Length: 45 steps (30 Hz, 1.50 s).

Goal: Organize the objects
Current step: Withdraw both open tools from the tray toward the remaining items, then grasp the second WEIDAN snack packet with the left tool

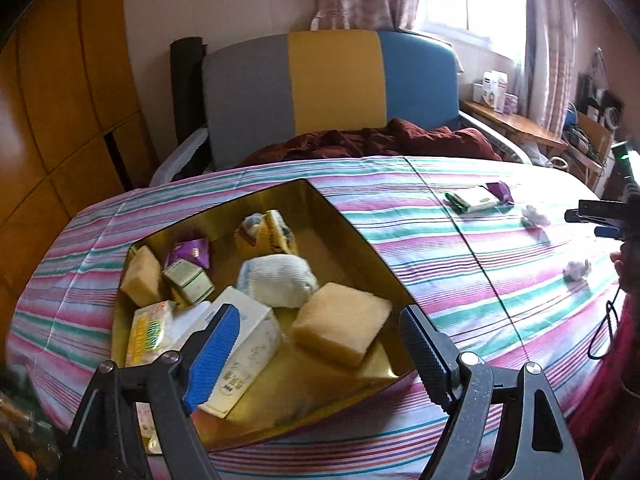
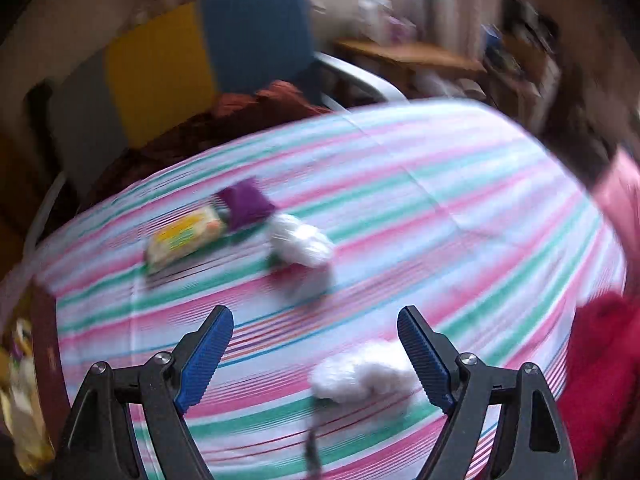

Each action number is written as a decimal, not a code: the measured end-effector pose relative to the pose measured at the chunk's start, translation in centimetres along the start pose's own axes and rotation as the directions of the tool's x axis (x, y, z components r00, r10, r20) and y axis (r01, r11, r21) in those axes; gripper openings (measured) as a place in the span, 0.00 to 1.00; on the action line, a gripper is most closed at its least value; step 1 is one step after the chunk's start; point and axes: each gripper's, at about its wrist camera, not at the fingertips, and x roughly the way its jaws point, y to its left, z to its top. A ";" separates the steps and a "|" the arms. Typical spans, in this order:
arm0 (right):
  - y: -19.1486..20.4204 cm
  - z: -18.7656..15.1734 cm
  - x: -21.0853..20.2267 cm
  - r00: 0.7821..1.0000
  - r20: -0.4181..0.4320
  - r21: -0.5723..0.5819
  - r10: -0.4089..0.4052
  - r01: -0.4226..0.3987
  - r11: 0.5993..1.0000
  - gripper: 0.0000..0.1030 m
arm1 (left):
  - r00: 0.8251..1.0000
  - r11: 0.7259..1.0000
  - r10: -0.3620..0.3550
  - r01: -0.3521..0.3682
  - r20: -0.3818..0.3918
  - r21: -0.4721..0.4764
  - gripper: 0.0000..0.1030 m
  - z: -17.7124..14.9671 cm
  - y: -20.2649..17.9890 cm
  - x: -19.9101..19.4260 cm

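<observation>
A gold-lined box (image 1: pixel 344 216) sits on the striped table and holds a tan sponge (image 1: pixel 340 322), a white cloth bundle (image 1: pixel 276 282), a white carton (image 1: pixel 244 344), small packets and several other items. My left gripper (image 1: pixel 316 328) is open above the box, empty. On the cloth to the right lie a green-yellow packet (image 1: pixel 472 199) (image 2: pixel 184 238), a purple pouch (image 1: pixel 500 191) (image 2: pixel 246 202) and two white fluffy balls (image 1: pixel 534 214) (image 1: pixel 576 270). My right gripper (image 2: pixel 316 334) is open and empty just above the near fluffy ball (image 2: pixel 360 376); the other ball (image 2: pixel 302 244) lies farther off. The right view is motion-blurred.
A grey, yellow and blue chair (image 1: pixel 332 88) with a dark red cloth (image 1: pixel 372 142) stands behind the table. A wooden shelf (image 1: pixel 516 124) with boxes is at the back right. The box edge (image 2: pixel 44 356) shows at the right view's left. The person's red sleeve (image 2: pixel 600 364) is at the right.
</observation>
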 end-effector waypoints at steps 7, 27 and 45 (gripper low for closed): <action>-1.0 0.1 -0.3 0.999 0.013 0.062 0.047 -0.048 0.997 0.83 | 0.999 0.997 -0.049 0.049 -0.009 0.051 0.81 0.6 -2.9 0.7; -6.0 0.4 0.4 0.978 0.015 0.351 0.210 -0.202 0.914 0.83 | 0.974 0.956 -0.211 0.223 -0.085 0.188 0.82 1.0 -11.2 2.7; -8.0 0.0 -0.5 0.935 0.108 0.443 0.337 -0.349 0.826 0.84 | 0.931 0.931 -0.315 0.341 -0.185 0.130 0.81 5.2 -16.2 8.2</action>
